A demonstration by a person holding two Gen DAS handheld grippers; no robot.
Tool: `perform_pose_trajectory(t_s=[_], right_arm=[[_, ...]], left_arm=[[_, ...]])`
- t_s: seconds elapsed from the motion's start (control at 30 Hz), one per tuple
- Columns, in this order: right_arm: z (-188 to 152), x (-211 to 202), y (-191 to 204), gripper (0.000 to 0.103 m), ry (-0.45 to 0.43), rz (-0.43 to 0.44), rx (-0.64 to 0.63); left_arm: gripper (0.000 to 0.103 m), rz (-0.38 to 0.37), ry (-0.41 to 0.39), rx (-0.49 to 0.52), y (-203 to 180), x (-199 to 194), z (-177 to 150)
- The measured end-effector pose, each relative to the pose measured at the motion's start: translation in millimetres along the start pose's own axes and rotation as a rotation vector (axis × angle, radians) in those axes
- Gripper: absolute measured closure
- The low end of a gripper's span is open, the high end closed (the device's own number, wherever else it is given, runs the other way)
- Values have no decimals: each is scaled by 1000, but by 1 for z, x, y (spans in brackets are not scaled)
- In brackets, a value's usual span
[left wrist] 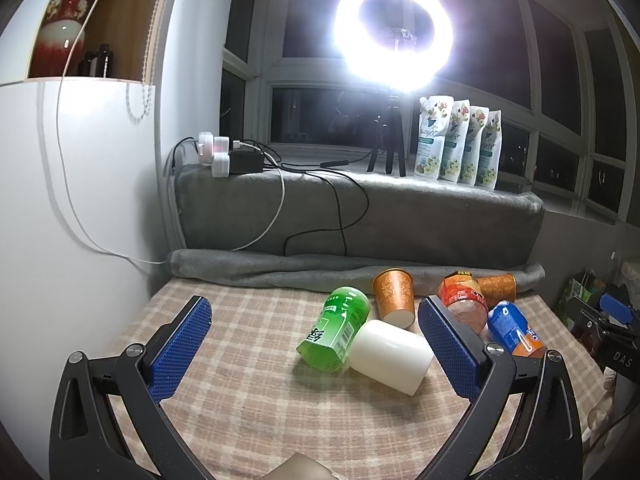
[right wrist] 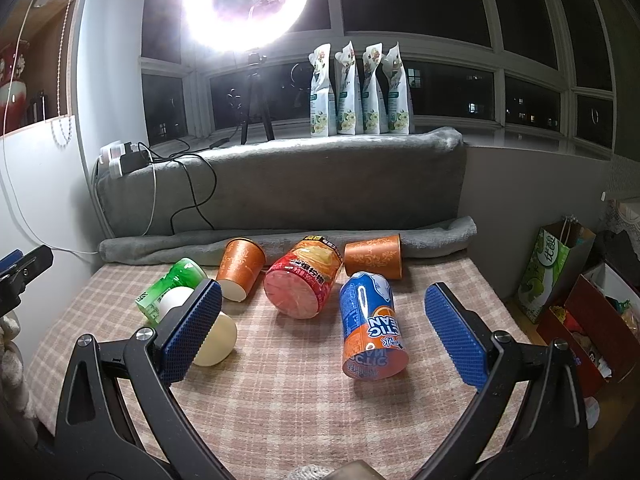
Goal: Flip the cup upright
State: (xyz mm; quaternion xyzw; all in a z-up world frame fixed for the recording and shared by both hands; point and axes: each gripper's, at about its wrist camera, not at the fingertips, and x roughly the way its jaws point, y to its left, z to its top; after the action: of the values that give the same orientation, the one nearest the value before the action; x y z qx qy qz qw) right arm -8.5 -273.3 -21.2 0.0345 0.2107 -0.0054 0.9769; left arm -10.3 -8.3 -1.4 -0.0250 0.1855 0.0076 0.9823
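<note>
Both claws spread wide, nothing held: left claw (left wrist: pixel 316 322), right claw (right wrist: pixel 323 310). Six cups on their sides on the checked table (right wrist: pixel 280 392). White cup (left wrist: pixel 390 356) lies btwn left claw's fingers, touching green cup (left wrist: pixel 334 334). Blue-orange cup (right wrist: pixel 372 328) lies btwn right claw's fingers, base toward camera.

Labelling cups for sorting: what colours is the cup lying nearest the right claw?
Blue and orange cup, with white lettering; clearest in the right wrist view.
</note>
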Motion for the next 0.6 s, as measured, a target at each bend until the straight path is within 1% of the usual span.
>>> perform_pose_trajectory(t_s=[0.4,0.6], right_arm=[[2,3,1,0,24,10,-6],[10,29,12,0,64,47,-29]], left_arm=[[1,-4,9,-6,1,2,-2],[1,-1,29,-15,5,8,-5]])
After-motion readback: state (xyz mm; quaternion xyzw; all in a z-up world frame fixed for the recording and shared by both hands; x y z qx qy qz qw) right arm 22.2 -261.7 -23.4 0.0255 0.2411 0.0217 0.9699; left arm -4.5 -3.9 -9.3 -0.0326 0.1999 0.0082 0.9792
